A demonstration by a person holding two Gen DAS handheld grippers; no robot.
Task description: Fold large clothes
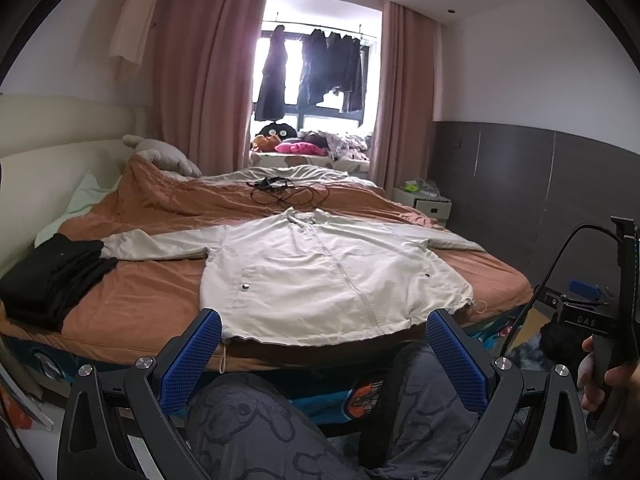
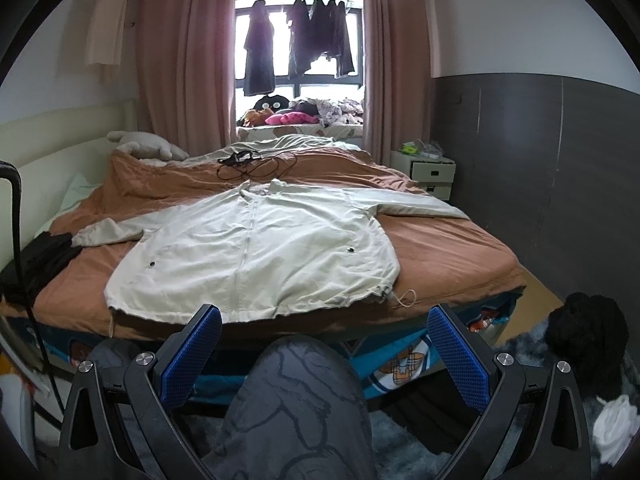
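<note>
Left gripper (image 1: 325,354): wide open, holds nothing, touches nothing.
Right gripper (image 2: 325,352): wide open, holds nothing.
Pose: both low before the bed's (image 1: 152,300) near edge, above the person's knees.
Jacket (image 1: 320,276): flat at that edge, sleeves spread out.

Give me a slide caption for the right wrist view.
Open right gripper faces a cream jacket spread flat on the bed.
</note>
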